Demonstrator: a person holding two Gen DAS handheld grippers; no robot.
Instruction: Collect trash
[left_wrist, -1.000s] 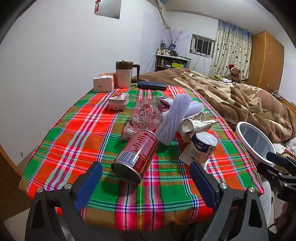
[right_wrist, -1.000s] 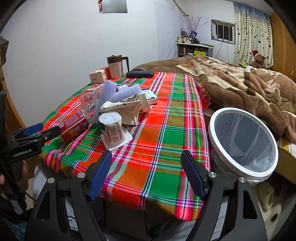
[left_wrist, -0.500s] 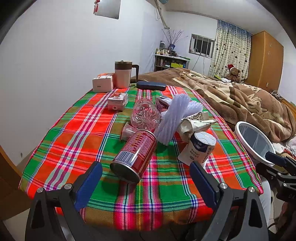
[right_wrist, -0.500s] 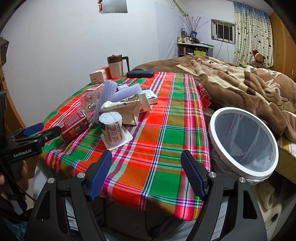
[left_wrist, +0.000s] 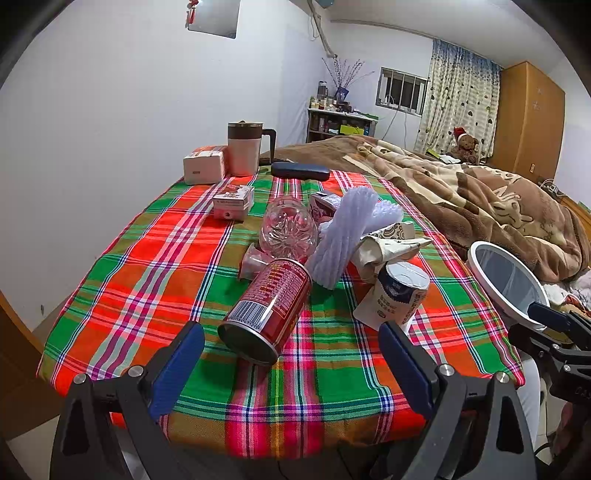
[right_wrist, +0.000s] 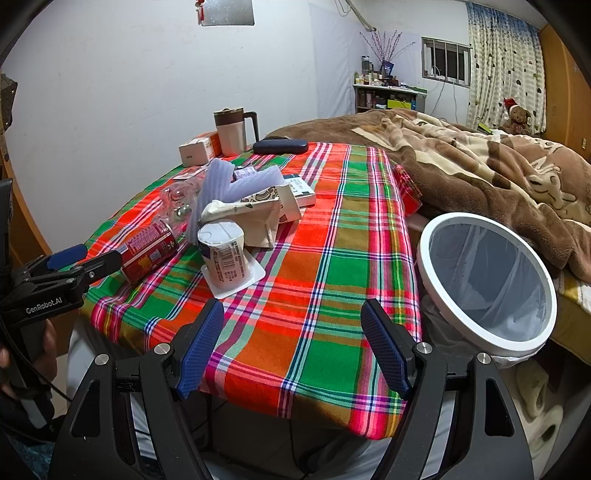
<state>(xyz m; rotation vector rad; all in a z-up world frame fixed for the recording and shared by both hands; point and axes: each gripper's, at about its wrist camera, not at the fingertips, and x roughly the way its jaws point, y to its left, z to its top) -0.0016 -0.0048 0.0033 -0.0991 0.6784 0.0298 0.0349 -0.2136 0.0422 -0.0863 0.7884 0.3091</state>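
Left gripper (left_wrist: 291, 365), fingers apart, lines up on the red can (left_wrist: 267, 306) lying nearest; right gripper (right_wrist: 291, 347), also apart, waits near the bin (right_wrist: 487, 288) beside the surface (right_wrist: 332, 280)

Clear plastic bottle (left_wrist: 287, 229) beyond left gripper (left_wrist: 291, 363): lower part hidden behind red can (left_wrist: 269, 306). Crumpled paper carton (left_wrist: 388, 245) partly covered by white foam sleeve (left_wrist: 341, 236). Print on yogurt cup (right_wrist: 223, 254), ahead-left of right gripper (right_wrist: 291, 347), too small to read. Trash bin (right_wrist: 487, 284) body below rim hidden.
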